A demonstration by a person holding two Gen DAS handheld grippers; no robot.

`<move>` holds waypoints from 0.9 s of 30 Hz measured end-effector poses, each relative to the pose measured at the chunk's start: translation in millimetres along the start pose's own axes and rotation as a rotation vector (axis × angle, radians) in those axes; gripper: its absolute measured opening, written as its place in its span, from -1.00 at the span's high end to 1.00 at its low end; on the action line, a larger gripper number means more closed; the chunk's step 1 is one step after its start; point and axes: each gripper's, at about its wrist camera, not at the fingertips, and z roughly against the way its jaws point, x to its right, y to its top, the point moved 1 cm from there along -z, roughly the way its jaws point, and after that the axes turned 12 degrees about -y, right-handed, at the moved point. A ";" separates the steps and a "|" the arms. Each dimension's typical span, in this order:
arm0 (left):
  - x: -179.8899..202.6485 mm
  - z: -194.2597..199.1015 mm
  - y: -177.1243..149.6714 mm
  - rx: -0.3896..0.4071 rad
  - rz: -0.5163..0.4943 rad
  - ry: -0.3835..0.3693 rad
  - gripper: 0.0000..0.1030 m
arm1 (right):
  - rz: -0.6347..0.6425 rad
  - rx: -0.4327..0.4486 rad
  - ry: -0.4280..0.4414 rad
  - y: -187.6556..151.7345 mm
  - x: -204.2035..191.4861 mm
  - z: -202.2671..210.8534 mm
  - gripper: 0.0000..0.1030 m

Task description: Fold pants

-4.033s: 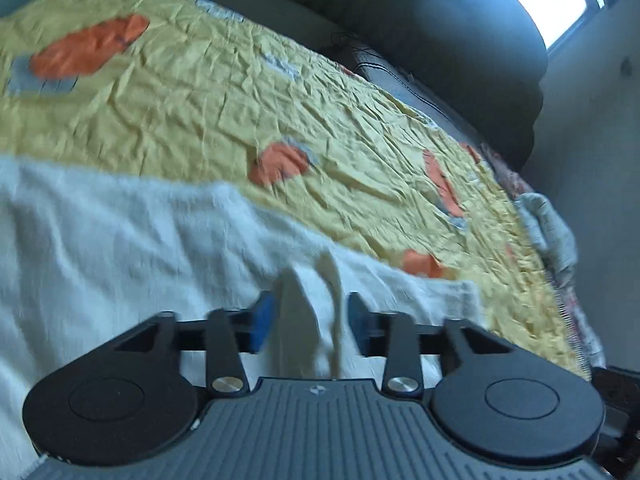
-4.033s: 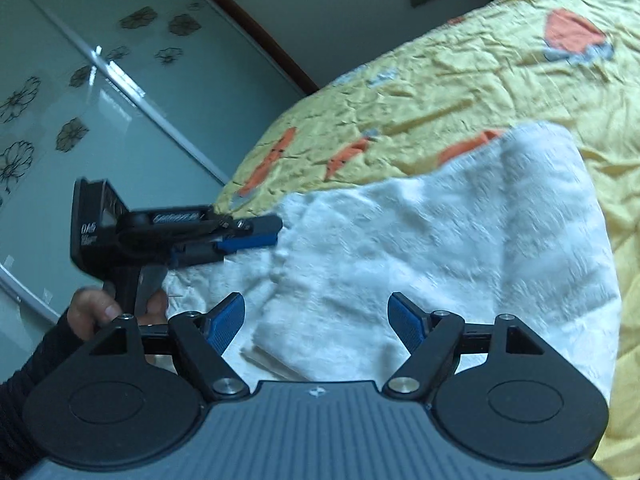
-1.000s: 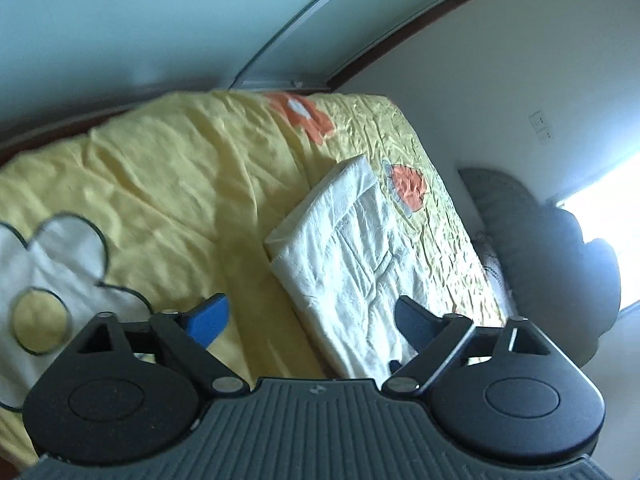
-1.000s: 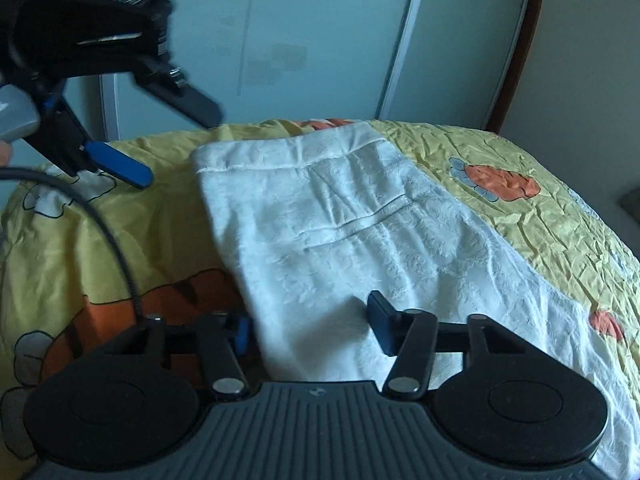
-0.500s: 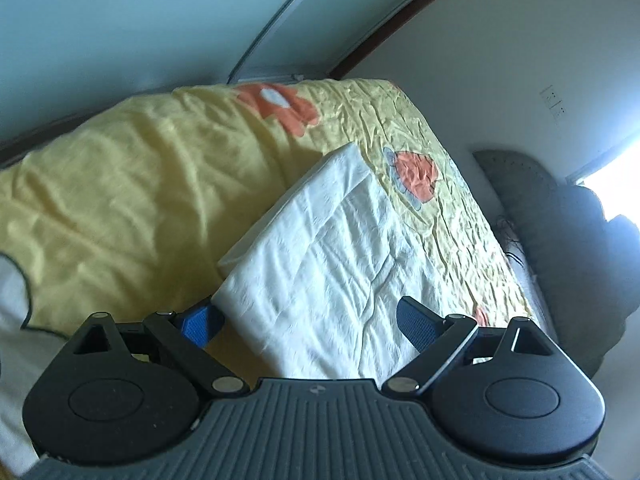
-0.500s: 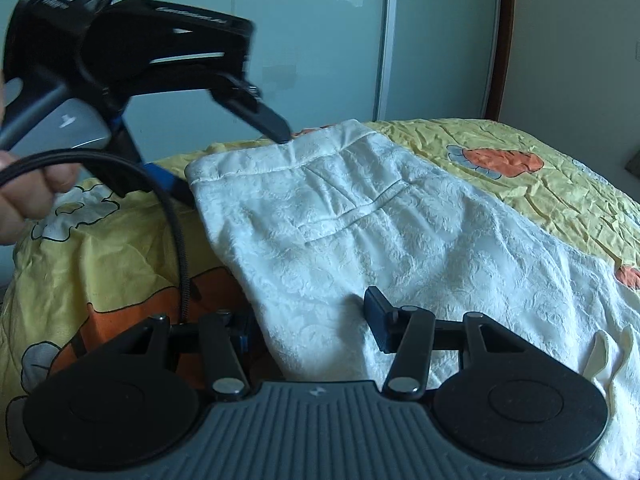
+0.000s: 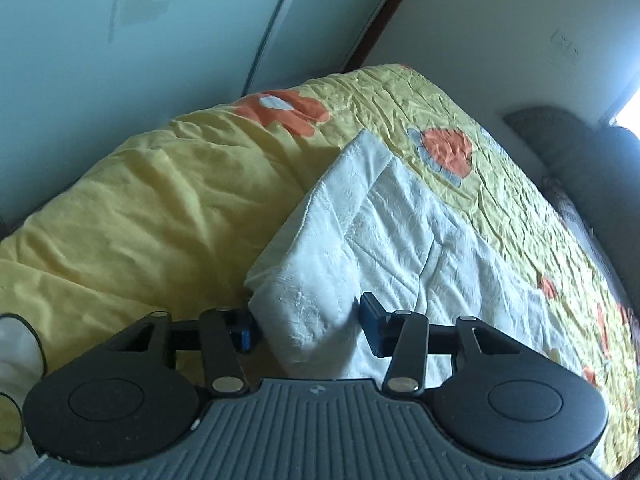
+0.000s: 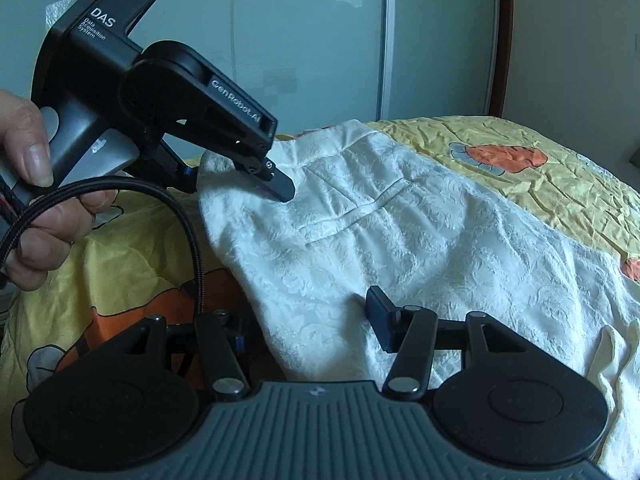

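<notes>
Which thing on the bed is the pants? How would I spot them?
Find the big yellow bedspread with orange patches in front of the glass wardrobe doors. The white pants lie flat across it, bumpy-textured with a seam line. They are the only white cloth there, and the left gripper and right gripper each straddle a corner of them.

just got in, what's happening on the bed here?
A person with a handheld gripper in each hand is folding white pants laid on a yellow bedspread. The left gripper straddles one corner of the near edge, the right gripper straddles the other; both sets of jaws sit around the fabric with a gap showing, not clamped. The pants lie flat, so the next fold has not started.
</notes>
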 end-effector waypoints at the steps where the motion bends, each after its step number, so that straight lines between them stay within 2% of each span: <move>1: 0.8 -0.1 -0.2 -0.001 -0.009 0.006 0.07 | -0.001 0.000 0.001 0.1 0.2 -0.2 -0.05; 5: 5.5 -1.5 -1.1 0.001 -0.031 0.029 0.08 | -0.003 0.000 0.005 0.3 0.6 -0.6 -0.06; 12: 6.1 -0.5 -1.0 0.002 -0.048 0.033 0.11 | -0.039 -0.012 0.041 3.1 5.1 1.7 -0.26; 16: 6.7 -0.7 -1.8 0.007 -0.059 0.038 0.12 | -0.172 -0.060 0.100 7.7 20.5 9.5 -0.48; 22: 6.3 1.5 -1.1 0.016 -0.071 0.036 0.17 | -0.346 -0.049 0.126 5.7 55.2 28.4 -0.49; 24: 8.8 2.8 -0.9 0.020 -0.093 0.041 0.20 | -0.430 -0.052 0.136 4.7 70.9 31.8 -0.49; 27: 17.9 7.2 -2.8 0.046 -0.152 0.061 0.35 | -0.597 -0.080 0.195 4.0 97.4 25.3 -0.49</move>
